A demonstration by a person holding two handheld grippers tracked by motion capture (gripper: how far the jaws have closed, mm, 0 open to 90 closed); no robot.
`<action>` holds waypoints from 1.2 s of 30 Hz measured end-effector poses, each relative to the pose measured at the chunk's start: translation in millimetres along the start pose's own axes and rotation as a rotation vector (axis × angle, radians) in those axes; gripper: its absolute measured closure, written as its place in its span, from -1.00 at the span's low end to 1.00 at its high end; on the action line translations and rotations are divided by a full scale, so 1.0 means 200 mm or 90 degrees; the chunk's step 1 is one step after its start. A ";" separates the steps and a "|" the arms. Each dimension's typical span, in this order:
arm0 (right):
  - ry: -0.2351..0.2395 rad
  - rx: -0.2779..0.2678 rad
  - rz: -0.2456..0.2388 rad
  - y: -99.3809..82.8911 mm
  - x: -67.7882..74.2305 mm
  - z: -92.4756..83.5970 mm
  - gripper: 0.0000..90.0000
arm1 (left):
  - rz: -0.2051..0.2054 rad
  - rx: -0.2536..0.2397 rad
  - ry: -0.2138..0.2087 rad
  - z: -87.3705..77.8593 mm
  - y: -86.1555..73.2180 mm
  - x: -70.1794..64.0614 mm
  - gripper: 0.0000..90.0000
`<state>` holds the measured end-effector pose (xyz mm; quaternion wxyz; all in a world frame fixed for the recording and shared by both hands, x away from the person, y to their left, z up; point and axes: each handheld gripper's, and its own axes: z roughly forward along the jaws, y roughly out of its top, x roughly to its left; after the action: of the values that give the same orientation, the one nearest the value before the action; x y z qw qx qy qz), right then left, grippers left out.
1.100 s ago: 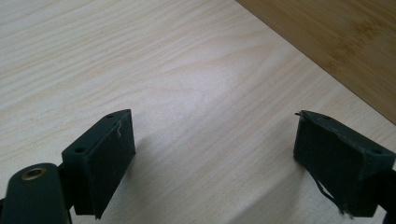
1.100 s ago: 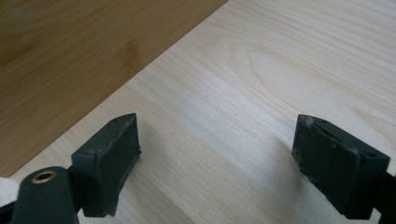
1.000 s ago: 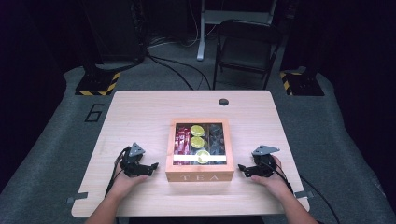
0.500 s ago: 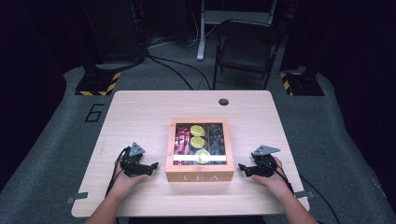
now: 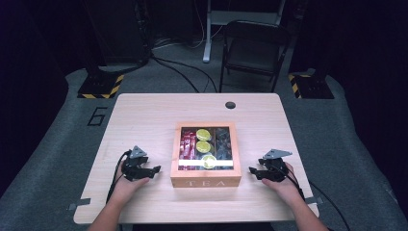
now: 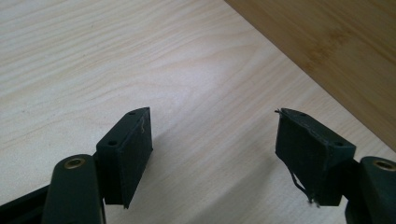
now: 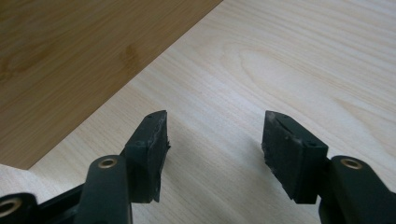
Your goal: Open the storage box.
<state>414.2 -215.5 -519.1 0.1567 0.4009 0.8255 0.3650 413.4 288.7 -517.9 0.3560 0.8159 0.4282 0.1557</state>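
A wooden tea box (image 5: pixel 206 182) marked TEA sits at the table's front middle, its clear lid showing red packets, green-yellow rounds and dark packets. My left gripper (image 5: pixel 155 170) rests on the table just left of the box, open and empty. My right gripper (image 5: pixel 253 172) rests just right of the box, also open and empty. In the left gripper view the gripper (image 6: pixel 212 140) points at bare tabletop with the box wall (image 6: pixel 336 42) at upper right. In the right gripper view the gripper (image 7: pixel 215 135) faces bare tabletop, the box wall (image 7: pixel 60 51) at upper left.
The light wood table (image 5: pixel 144 120) has a round cable hole (image 5: pixel 230 105) at its far edge. A dark folding chair (image 5: pixel 255 48) stands behind the table. Cables cross the grey floor, and striped-edged bases (image 5: pixel 101 85) sit at both far corners.
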 end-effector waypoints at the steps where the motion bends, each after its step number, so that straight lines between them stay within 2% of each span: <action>1: -0.006 -0.005 0.006 0.00 0.00 -0.01 -0.09 | -0.003 -0.008 -0.008 -0.01 0.00 -0.01 -0.36; 5: -0.014 -0.009 -0.002 0.01 0.01 -0.03 -0.07 | -0.003 0.000 -0.014 -0.03 0.02 -0.03 -0.31; 6: -0.008 -0.004 0.001 0.02 0.02 -0.04 -0.06 | -0.006 -0.006 -0.011 -0.04 0.02 -0.05 -0.26; 8: -0.005 -0.001 -0.009 0.02 0.03 -0.05 -0.06 | -0.009 0.001 -0.018 -0.05 0.02 -0.05 -0.24; 9: -0.004 -0.003 -0.024 0.03 0.05 -0.05 -0.06 | -0.010 -0.002 -0.022 -0.06 0.03 -0.06 -0.24; 14: -0.003 -0.006 -0.048 0.04 0.08 -0.07 -0.07 | -0.013 -0.022 -0.028 -0.09 0.04 -0.08 -0.24; 20: 0.003 -0.023 -0.040 0.05 0.10 -0.09 -0.06 | -0.002 -0.023 -0.014 -0.11 0.05 -0.09 -0.21; 23: 0.002 -0.022 -0.045 0.05 0.09 -0.11 -0.05 | -0.007 -0.029 -0.011 -0.11 0.05 -0.09 -0.21; 24: 0.002 -0.022 -0.045 0.05 0.09 -0.11 -0.05 | -0.010 -0.023 -0.016 -0.12 0.05 -0.09 -0.21; 30: 0.003 -0.038 -0.053 0.05 0.11 -0.15 -0.04 | -0.027 -0.051 -0.022 -0.16 0.07 -0.09 -0.19; 31: 0.003 -0.053 -0.052 0.05 0.12 -0.16 -0.03 | -0.030 -0.054 -0.028 -0.16 0.08 -0.10 -0.19; 36: 0.012 -0.055 -0.052 0.06 0.14 -0.19 -0.01 | -0.026 -0.050 -0.042 -0.18 0.09 -0.12 -0.15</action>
<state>382.6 -206.5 -483.3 0.1805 0.3560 0.8264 0.3972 389.8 278.4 -478.2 0.4045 0.7970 0.4267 0.1382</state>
